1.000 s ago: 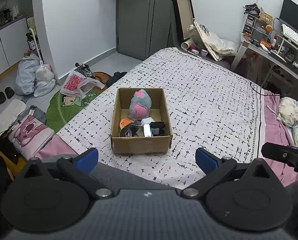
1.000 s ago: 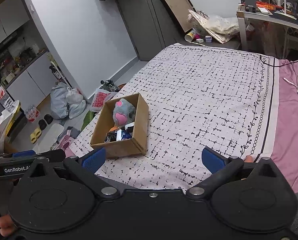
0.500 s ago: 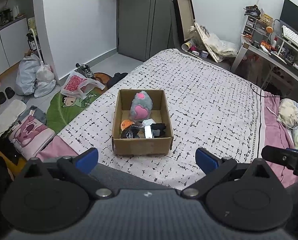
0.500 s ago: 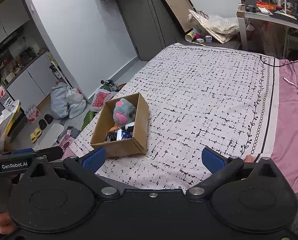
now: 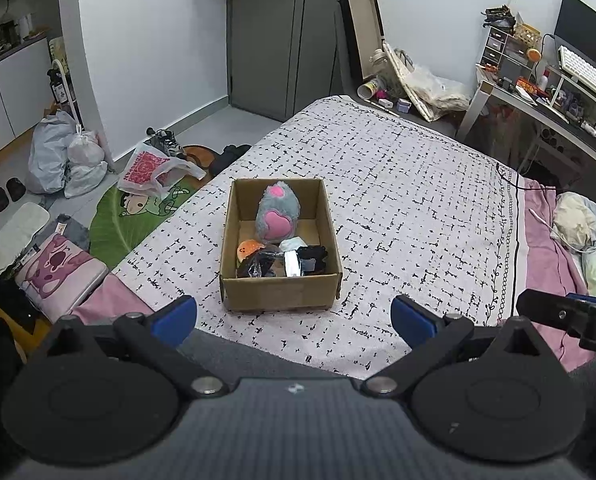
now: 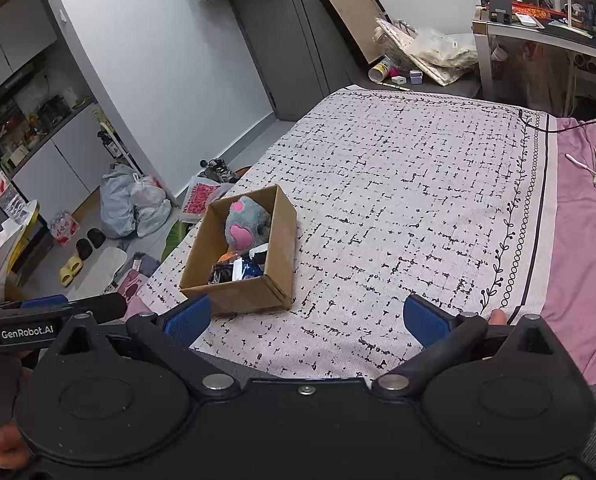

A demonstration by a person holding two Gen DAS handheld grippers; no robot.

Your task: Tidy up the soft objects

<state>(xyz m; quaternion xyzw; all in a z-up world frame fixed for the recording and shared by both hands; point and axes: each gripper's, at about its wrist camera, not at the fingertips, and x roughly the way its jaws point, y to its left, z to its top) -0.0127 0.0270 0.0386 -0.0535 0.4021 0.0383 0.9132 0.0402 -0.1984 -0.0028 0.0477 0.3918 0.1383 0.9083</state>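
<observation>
An open cardboard box [image 5: 280, 290] stands on the patterned bedspread [image 5: 410, 200] near the bed's left edge. In it a grey plush with pink patches [image 5: 277, 214] stands upright at the far end, with an orange soft toy [image 5: 247, 248] and several dark and white soft items [image 5: 293, 260] in front of it. My left gripper [image 5: 293, 316] is open and empty, just short of the box's near wall. My right gripper [image 6: 306, 316] is open and empty; the box [image 6: 237, 248] and plush [image 6: 243, 228] lie ahead to its left.
The bedspread [image 6: 410, 184] spreads to the right of the box. Pink bedding [image 6: 578, 240] and rumpled clothes [image 5: 582, 228] lie at the bed's right side. Bags [image 5: 63, 156], shoes and a green mat [image 5: 137, 216] are on the floor at left. A cluttered desk [image 5: 546, 92] stands at far right.
The left wrist view has eased slightly back and the box sits a little lower in it. The right view is nearly unchanged. Both grippers stay open.
</observation>
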